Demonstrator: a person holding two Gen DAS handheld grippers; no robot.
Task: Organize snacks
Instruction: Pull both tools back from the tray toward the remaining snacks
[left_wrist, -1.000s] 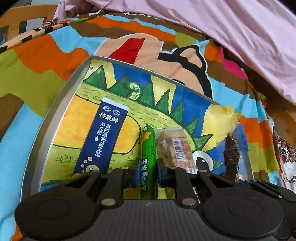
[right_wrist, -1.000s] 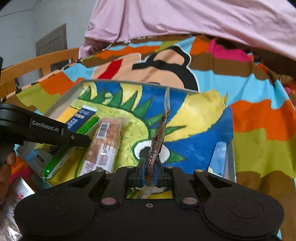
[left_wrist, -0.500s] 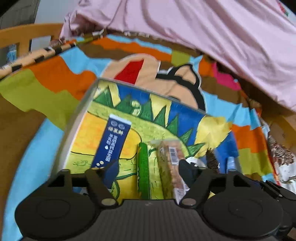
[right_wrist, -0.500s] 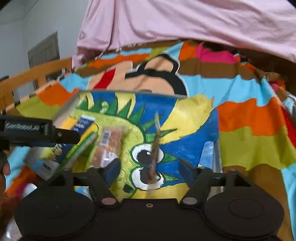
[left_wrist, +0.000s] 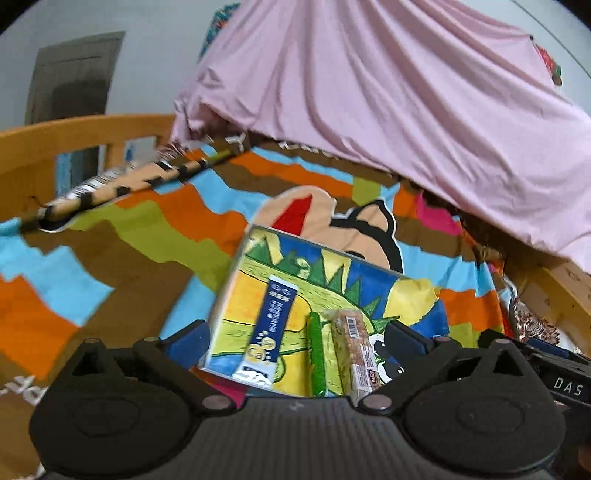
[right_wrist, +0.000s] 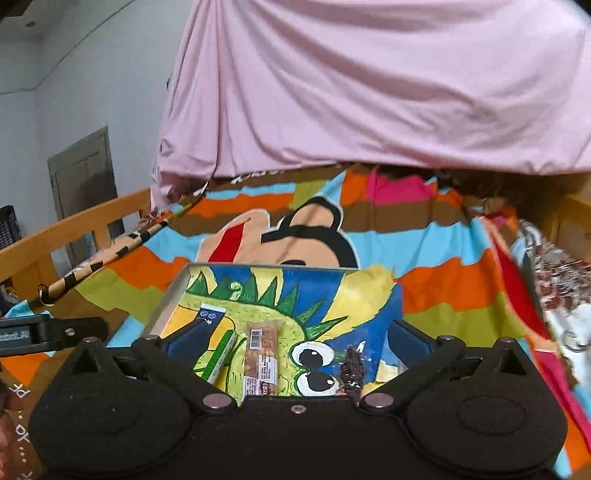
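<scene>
A painted tray (left_wrist: 226, 291) with a cartoon dinosaur lies on the colourful blanket. In it lie a dark blue sachet (left_wrist: 271, 325), a green stick pack (left_wrist: 317, 360) and a clear-wrapped brown bar (left_wrist: 354, 350), side by side. In the right wrist view the tray (right_wrist: 168, 299) also holds a small dark snack in clear wrap (right_wrist: 352, 369), beside the bar (right_wrist: 262, 356), the green stick (right_wrist: 221, 354) and the blue sachet (right_wrist: 210, 317). My left gripper (left_wrist: 295, 345) is open and empty, above the tray's near end. My right gripper (right_wrist: 295, 345) is open and empty, above the tray.
A striped multicolour blanket (left_wrist: 110, 229) covers the bed. A pink sheet (left_wrist: 369, 92) hangs at the back. A wooden bed rail (left_wrist: 74, 133) runs along the left, with a patterned stick (left_wrist: 122, 184) against it. The other gripper's body (right_wrist: 48, 332) shows at the left.
Both grippers opened and pulled back up from the tray. The left let go of the green stick; the right let go of the dark snack, which now lies in the tray.
</scene>
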